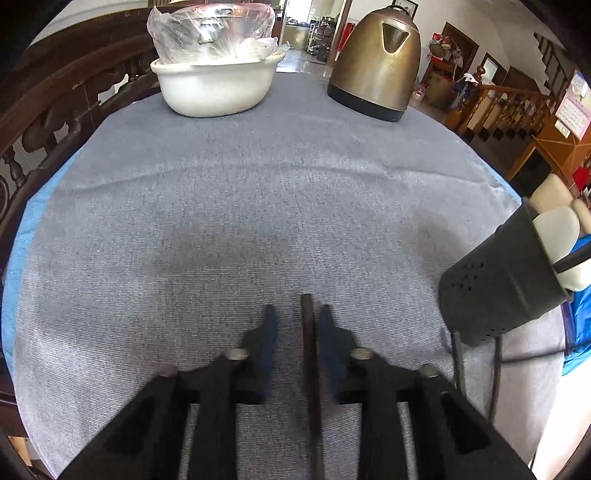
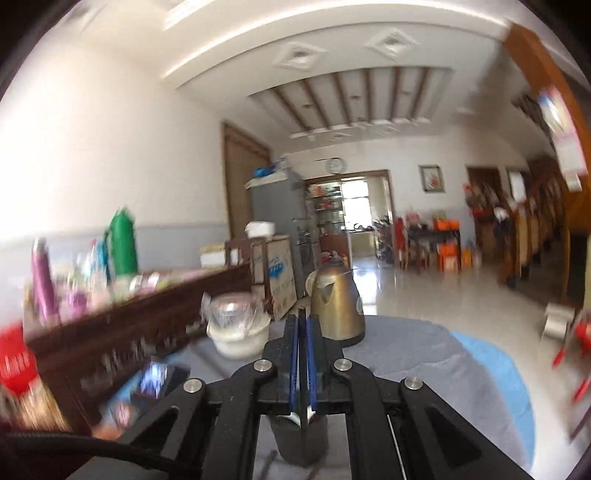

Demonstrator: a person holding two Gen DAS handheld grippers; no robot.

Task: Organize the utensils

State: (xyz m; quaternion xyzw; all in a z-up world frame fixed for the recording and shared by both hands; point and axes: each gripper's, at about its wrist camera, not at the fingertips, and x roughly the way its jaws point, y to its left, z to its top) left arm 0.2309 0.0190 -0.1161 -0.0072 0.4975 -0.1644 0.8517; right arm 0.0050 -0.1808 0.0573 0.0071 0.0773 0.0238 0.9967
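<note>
The left tongs (image 1: 295, 321) point steeply down at the cloth (image 1: 221, 221), slightly apart around a thin dark chopstick (image 1: 308, 354); it touches one pad, with a gap at the other; stiff, light and slick, probably best pinched mid-length. Off to their right the holder (image 1: 498, 280) hangs tilted, a white spoon (image 1: 557, 229) inside; the right tongs (image 2: 303, 325), roughly level, are clamped on its wall.

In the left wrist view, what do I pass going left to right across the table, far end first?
Far end: white bowl with a plastic-wrapped clear bowl on top → brass-coloured kettle. Near end: left tongs with a dark stick-like utensil between them → black perforated utensil holder lifted at the right edge.
</note>
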